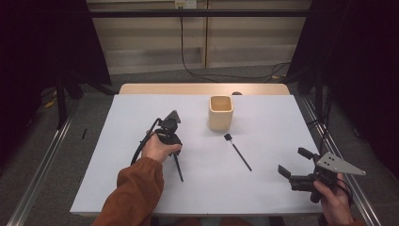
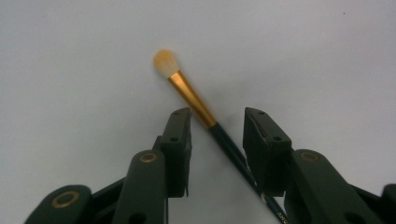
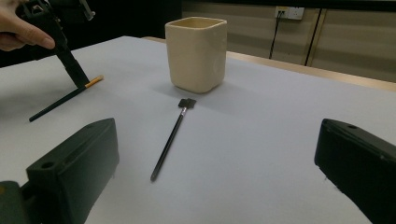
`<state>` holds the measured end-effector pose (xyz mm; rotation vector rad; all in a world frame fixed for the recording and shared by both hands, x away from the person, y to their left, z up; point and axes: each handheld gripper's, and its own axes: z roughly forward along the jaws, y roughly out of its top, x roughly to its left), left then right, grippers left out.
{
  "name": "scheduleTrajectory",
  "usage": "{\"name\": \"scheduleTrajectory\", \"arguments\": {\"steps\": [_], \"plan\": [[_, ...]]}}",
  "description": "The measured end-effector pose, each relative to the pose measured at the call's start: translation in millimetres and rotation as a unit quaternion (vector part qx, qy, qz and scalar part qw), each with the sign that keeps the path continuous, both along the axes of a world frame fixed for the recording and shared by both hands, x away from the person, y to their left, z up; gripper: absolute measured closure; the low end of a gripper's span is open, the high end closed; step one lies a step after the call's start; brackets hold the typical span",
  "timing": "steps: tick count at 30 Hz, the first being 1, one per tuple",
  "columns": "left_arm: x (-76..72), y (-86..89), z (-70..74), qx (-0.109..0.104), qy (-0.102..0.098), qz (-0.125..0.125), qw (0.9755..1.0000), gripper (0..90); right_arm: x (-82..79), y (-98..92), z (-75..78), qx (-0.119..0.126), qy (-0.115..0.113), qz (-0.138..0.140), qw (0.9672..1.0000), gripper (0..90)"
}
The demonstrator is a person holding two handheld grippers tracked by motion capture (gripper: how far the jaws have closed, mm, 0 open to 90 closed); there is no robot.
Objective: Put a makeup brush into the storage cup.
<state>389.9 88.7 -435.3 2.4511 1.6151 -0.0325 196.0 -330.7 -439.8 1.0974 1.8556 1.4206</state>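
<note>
A brush with cream bristles (image 2: 166,63), a gold ferrule and a dark handle lies flat on the white table. My left gripper (image 2: 217,117) is open, tips down near the surface, its jaws standing on either side of the handle just below the ferrule. In the high view the left gripper (image 1: 175,149) is left of centre and the handle (image 1: 179,169) runs toward the person. A thin black brush (image 1: 238,152) lies right of centre, its head toward a cream square cup (image 1: 220,113). My right gripper (image 1: 291,161) is wide open at the front right, holding nothing.
The white sheet (image 1: 263,188) covers the table, with a wooden strip (image 1: 202,88) at the far edge and a small dark object (image 1: 236,93) behind the cup. In the right gripper view the cup (image 3: 196,53) stands upright beyond the black brush (image 3: 170,140).
</note>
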Motion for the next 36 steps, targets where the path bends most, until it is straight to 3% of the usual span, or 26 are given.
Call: {"name": "scheduleTrajectory", "arguments": {"steps": [9,12,15,23,29,33,36], "plan": [[5.4,-1.7,-6.9,0.021,0.007,0.019,0.9996,64.5,0.0,-0.2,-0.2,-0.001,0.001,0.001,1.0,0.0],[6.6,-2.7,-9.2,0.032,0.005,0.02,0.9993,70.6,-0.1,0.0,-0.1,-0.002,0.0,0.002,1.0,0.0],[6.3,-3.1,-9.8,0.043,0.0,0.009,0.999,75.9,0.0,0.2,-0.1,0.0,0.001,0.002,1.0,0.0],[6.8,-5.0,-10.3,0.057,0.001,-0.012,0.9983,79.0,-0.2,0.3,-0.4,0.002,0.004,0.003,1.0,0.0],[9.5,2.5,-10.6,0.034,0.006,-0.012,0.9993,84.5,-0.3,0.1,-0.3,-0.001,0.003,0.003,1.0,0.0],[10.2,1.6,-9.9,0.041,0.008,-0.03,0.9987,84.6,0.0,0.6,-0.4,0.0,0.005,0.004,1.0,0.0],[10.6,4.3,-9.9,0.031,0.007,-0.035,0.9989,84.7,-0.1,0.9,-0.4,-0.001,0.005,0.005,1.0,0.0]]}}
